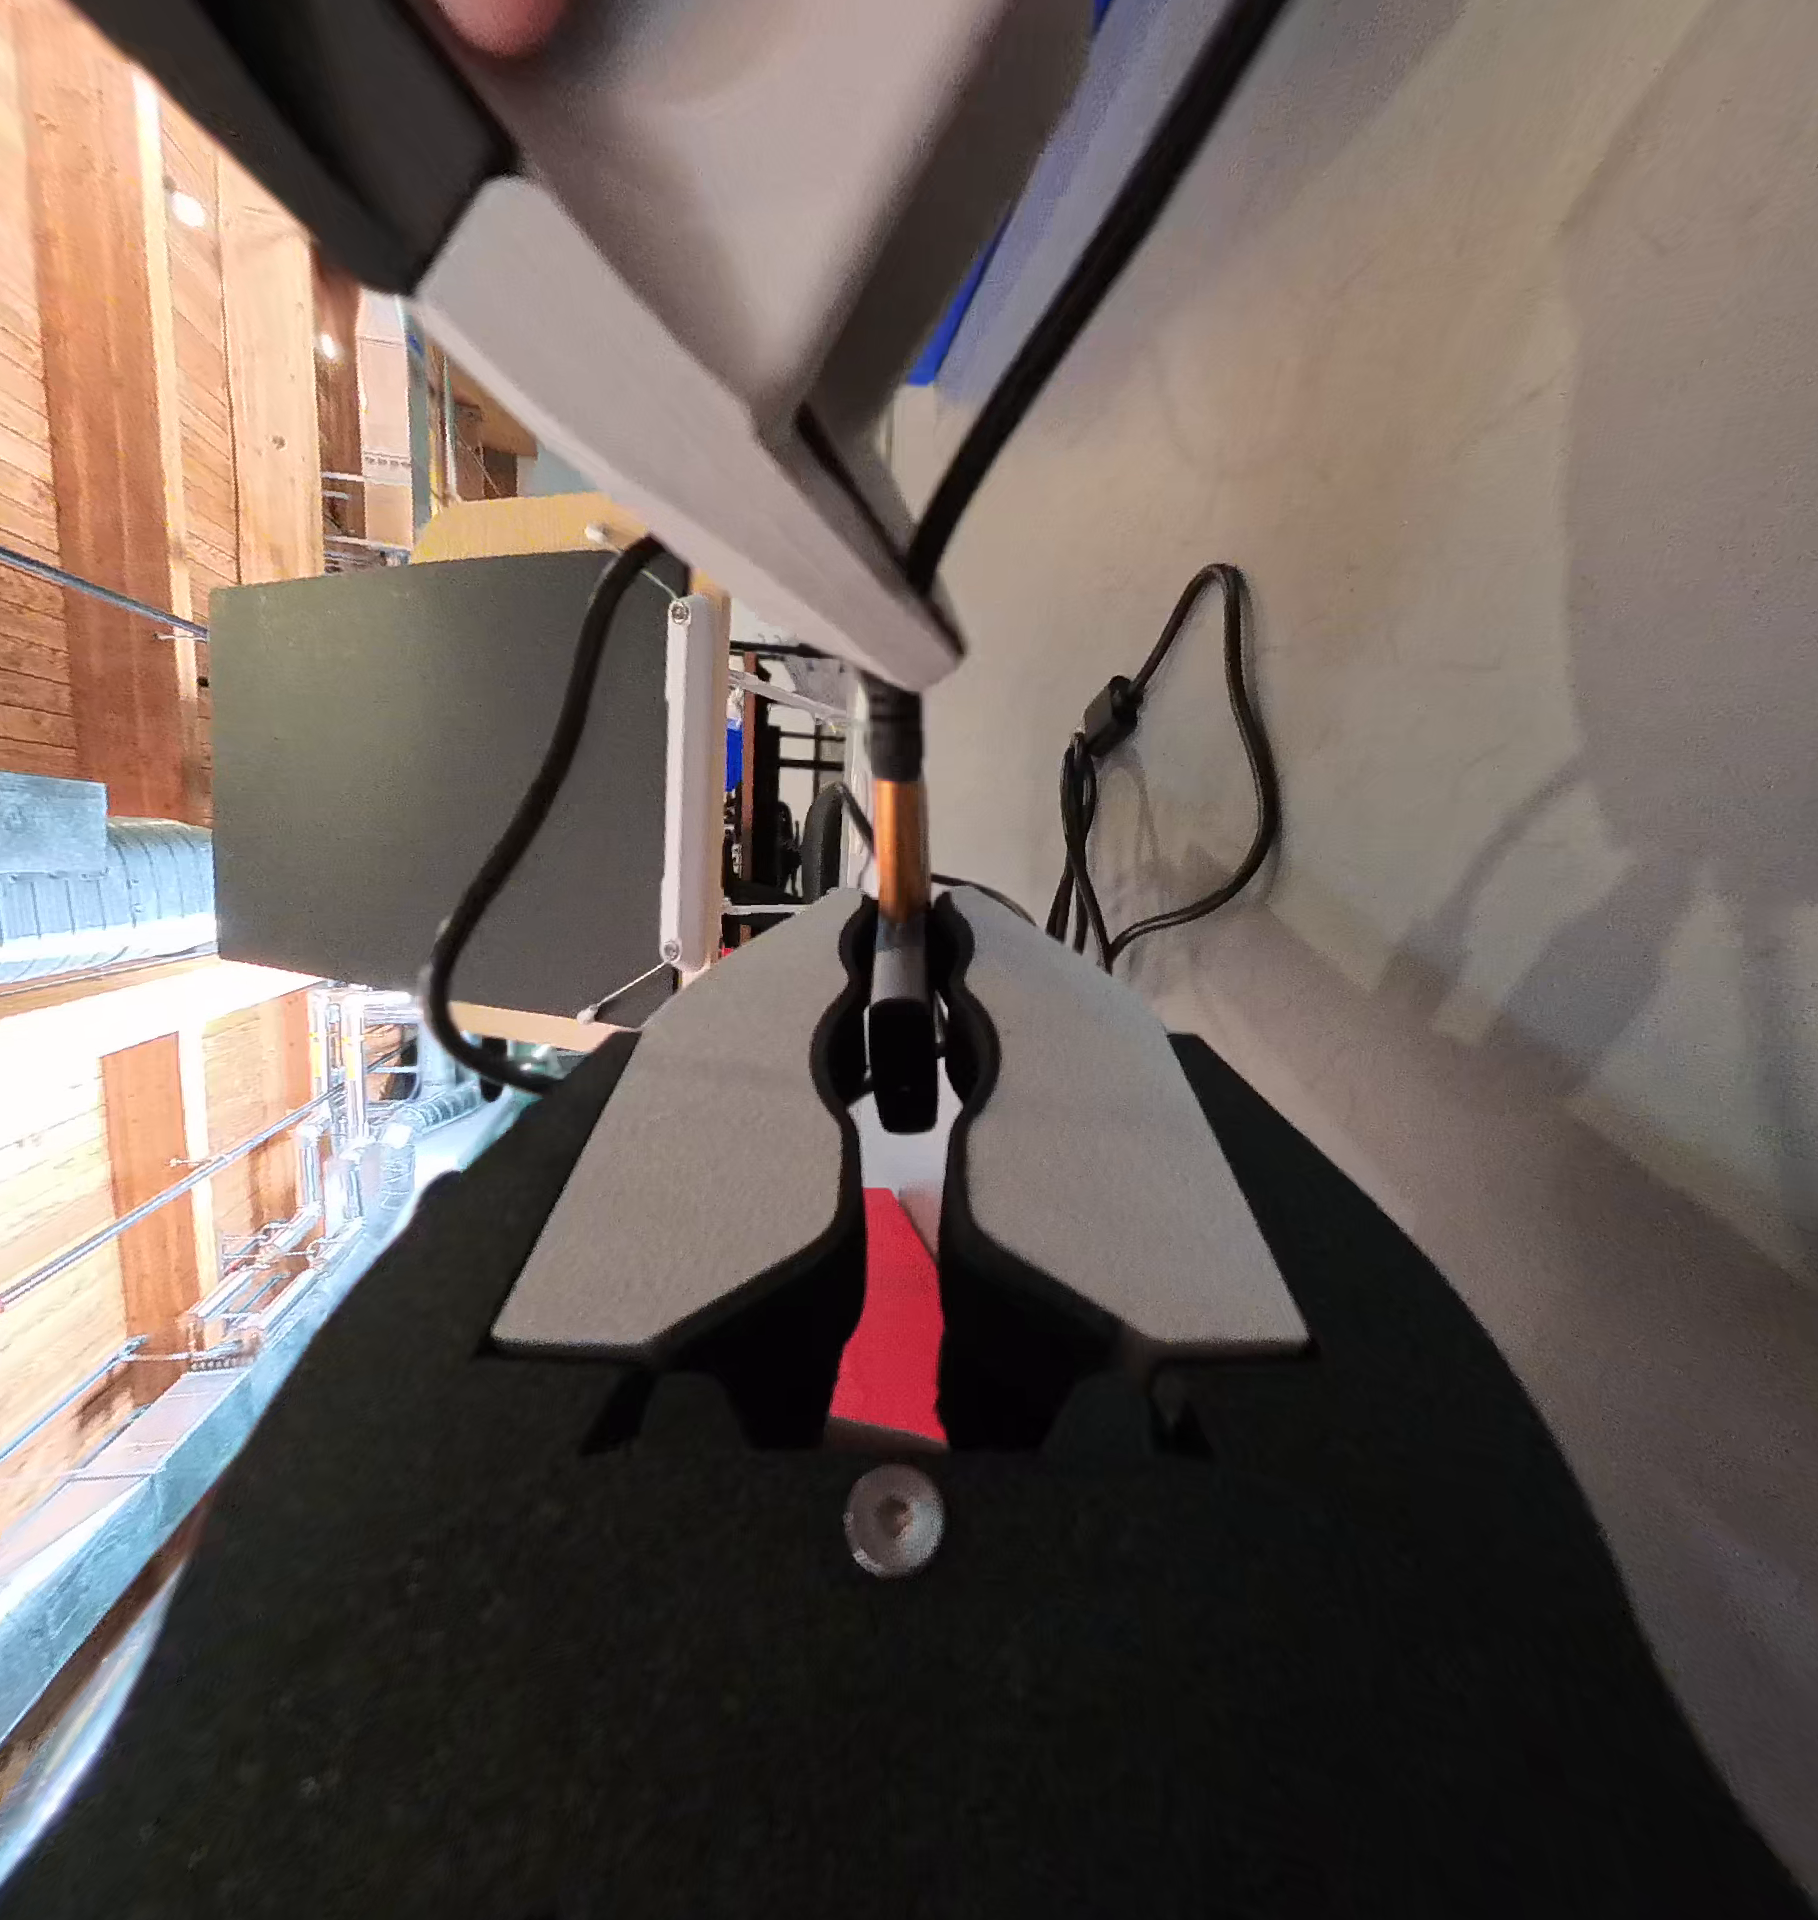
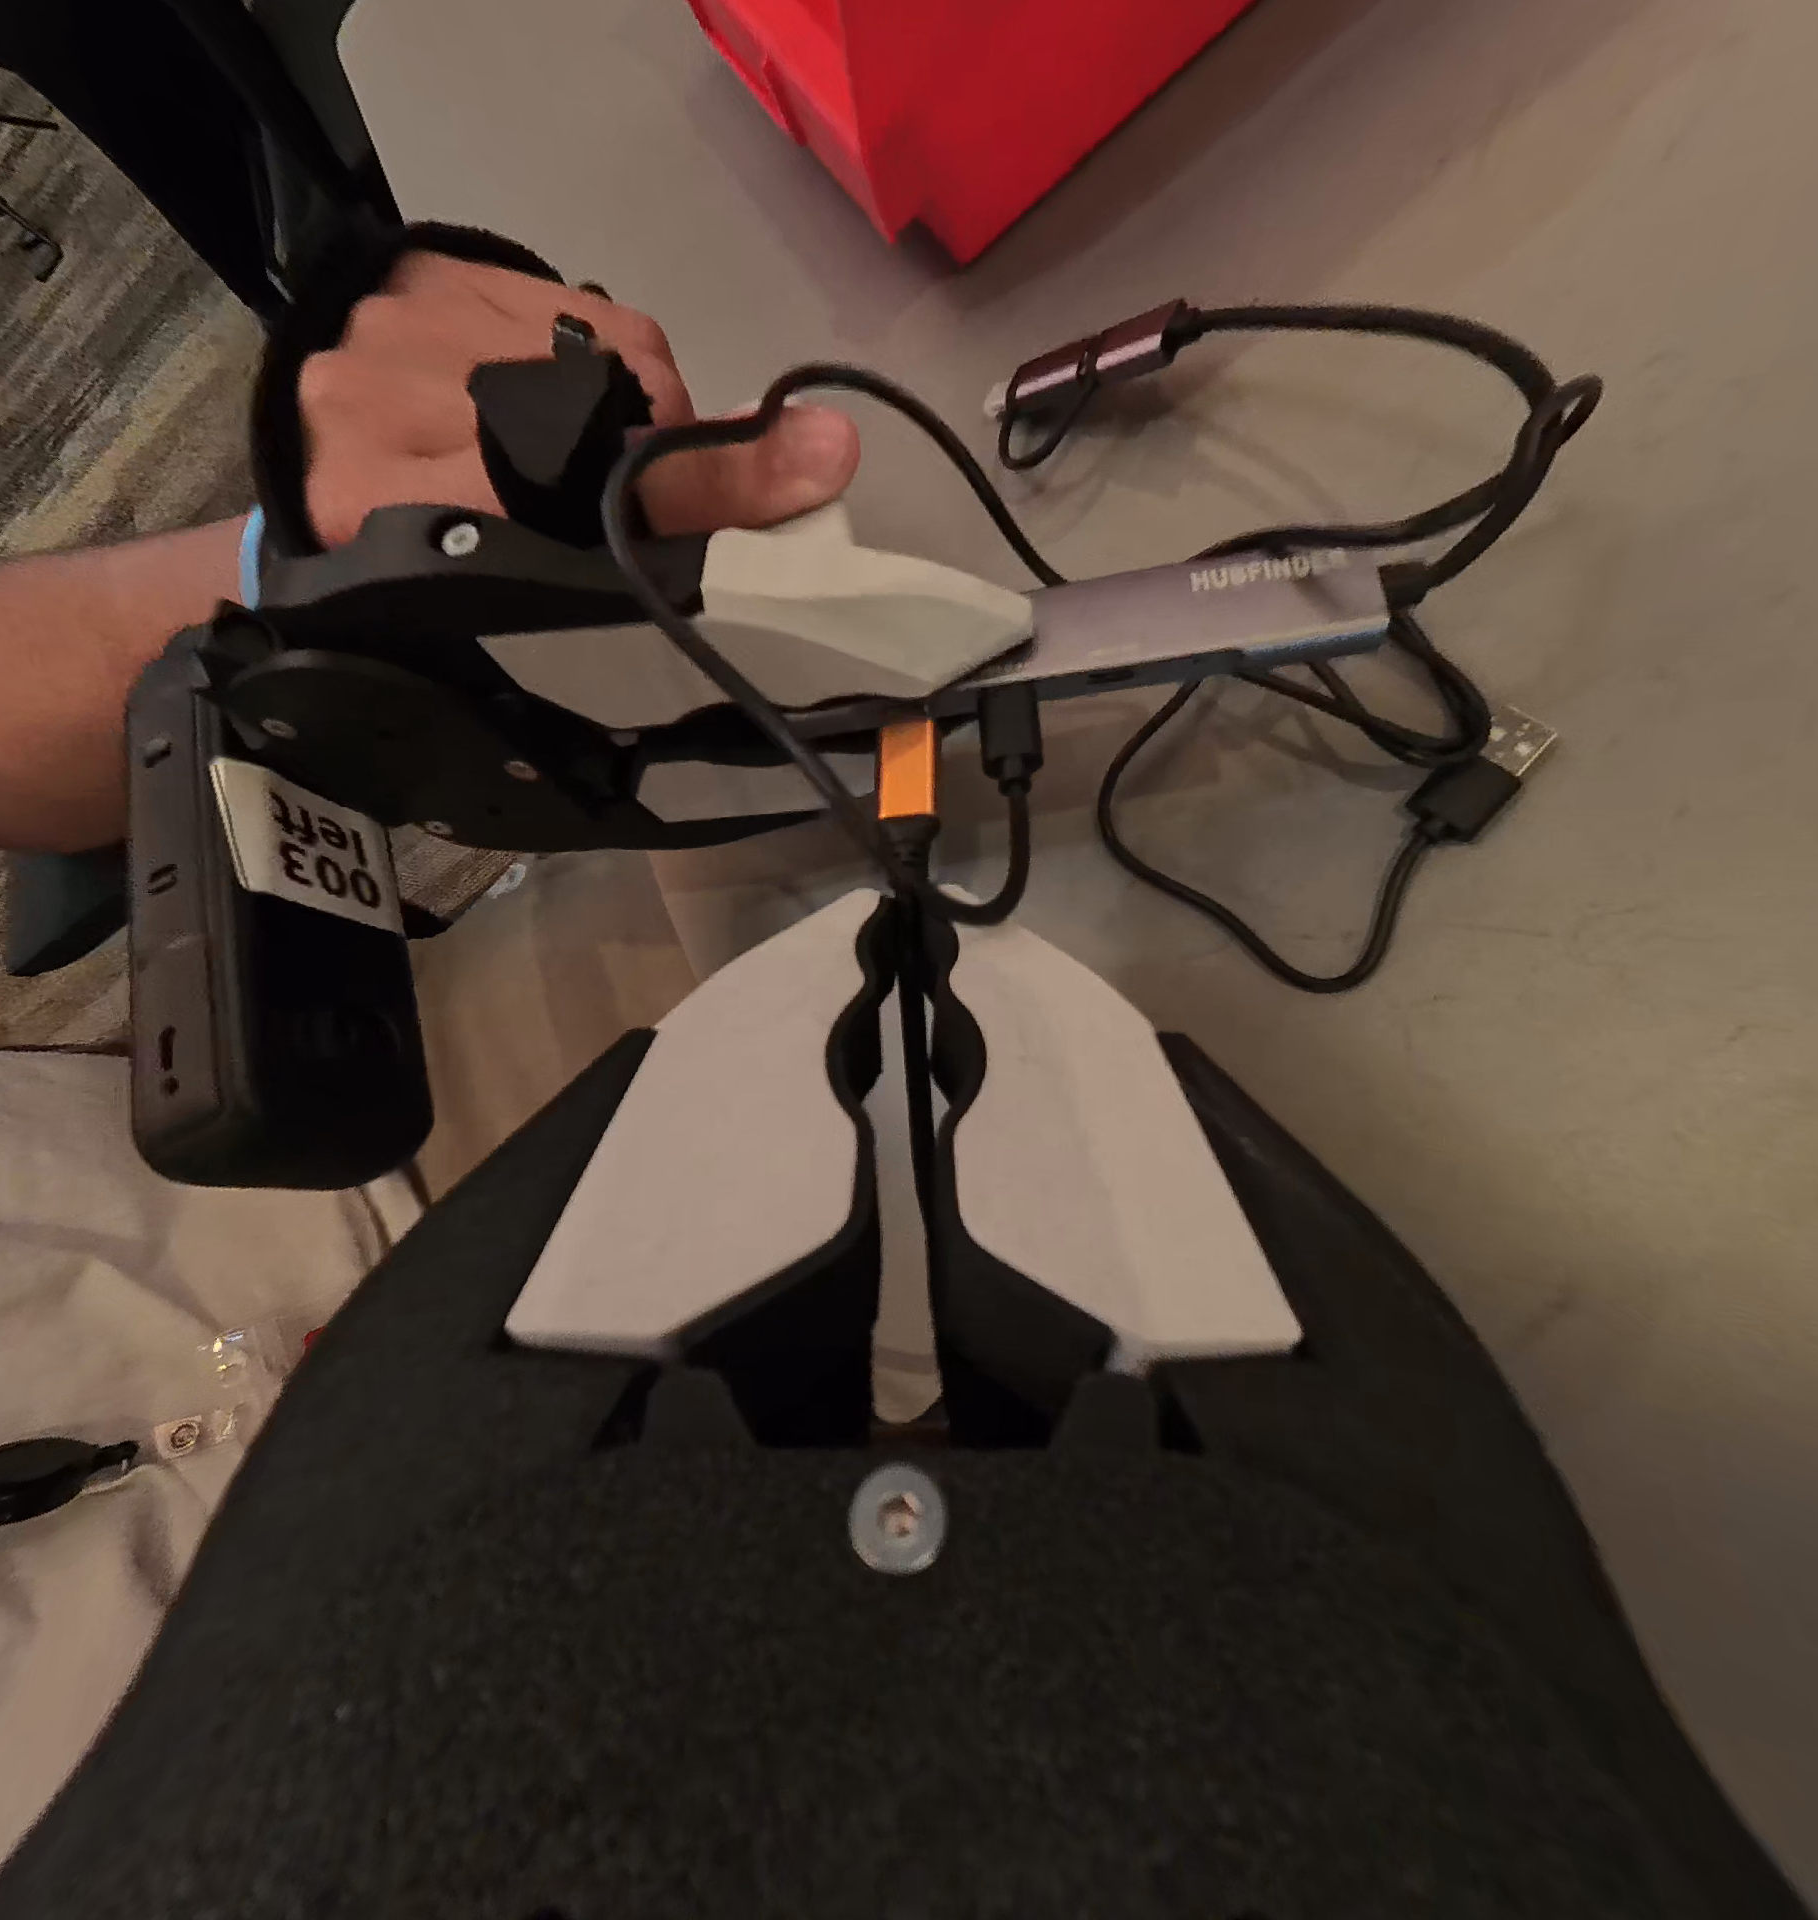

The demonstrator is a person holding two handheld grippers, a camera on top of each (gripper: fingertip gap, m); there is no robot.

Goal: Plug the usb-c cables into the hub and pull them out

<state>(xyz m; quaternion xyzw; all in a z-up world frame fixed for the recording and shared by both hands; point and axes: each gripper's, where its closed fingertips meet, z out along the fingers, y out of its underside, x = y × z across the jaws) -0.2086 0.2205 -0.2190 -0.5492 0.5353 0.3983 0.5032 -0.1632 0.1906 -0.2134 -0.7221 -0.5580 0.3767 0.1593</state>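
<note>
1. Two grippers are in play, both closed on something.
2. Left gripper (image 2: 998,644) is clamped on one end of the grey hub (image 2: 1227,613), holding it up off the grey table (image 2: 1611,1039).
3. Right gripper (image 2: 910,925) is pinched tight on a thin black cable (image 2: 910,1091), just below the orange plug (image 2: 905,774).
4. Orange plug sits at the hub's side edge; whether it is fully seated I cannot tell.
5. Black plug (image 2: 1009,727) is in the port beside it.
6. Spare cables lie looped on the table past the hub, a maroon connector (image 2: 1102,358) and a USB-A plug (image 2: 1507,753) among them.
7. Red box (image 2: 967,114) at the far edge.
</note>
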